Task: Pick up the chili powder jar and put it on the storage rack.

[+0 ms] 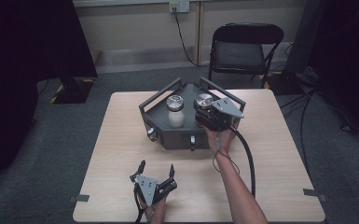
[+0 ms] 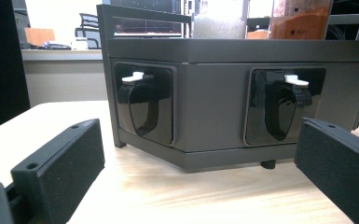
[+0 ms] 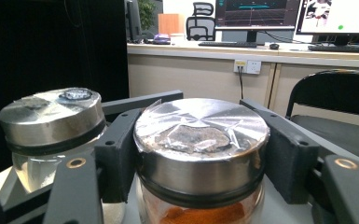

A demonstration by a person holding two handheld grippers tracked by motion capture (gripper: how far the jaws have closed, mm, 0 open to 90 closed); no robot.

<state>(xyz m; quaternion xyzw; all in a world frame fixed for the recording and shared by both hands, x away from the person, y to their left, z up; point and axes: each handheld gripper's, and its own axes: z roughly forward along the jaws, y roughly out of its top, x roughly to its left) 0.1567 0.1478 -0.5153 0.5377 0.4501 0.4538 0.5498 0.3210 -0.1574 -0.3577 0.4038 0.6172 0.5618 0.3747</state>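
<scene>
Here, right gripper [image 3: 200,154] fingers clamped round steel-lidded glass jar [image 3: 200,140]; left gripper [image 1: 156,176] fingers spread.

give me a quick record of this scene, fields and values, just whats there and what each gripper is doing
table: light wood
rack: dark grey, angled, on the table
white jar: on the rack, metal lid
orange jar: on the rack, metal lid
right gripper: jaws either side of the orange jar's lid
left gripper: open, low over the table, facing the rack
chair: black, beyond the table

Bare forearms, no sleeves; both grippers black with grey three-cornered plates, right gripper [image 1: 204,116] trailing a thick black cable [image 1: 248,156].
</scene>
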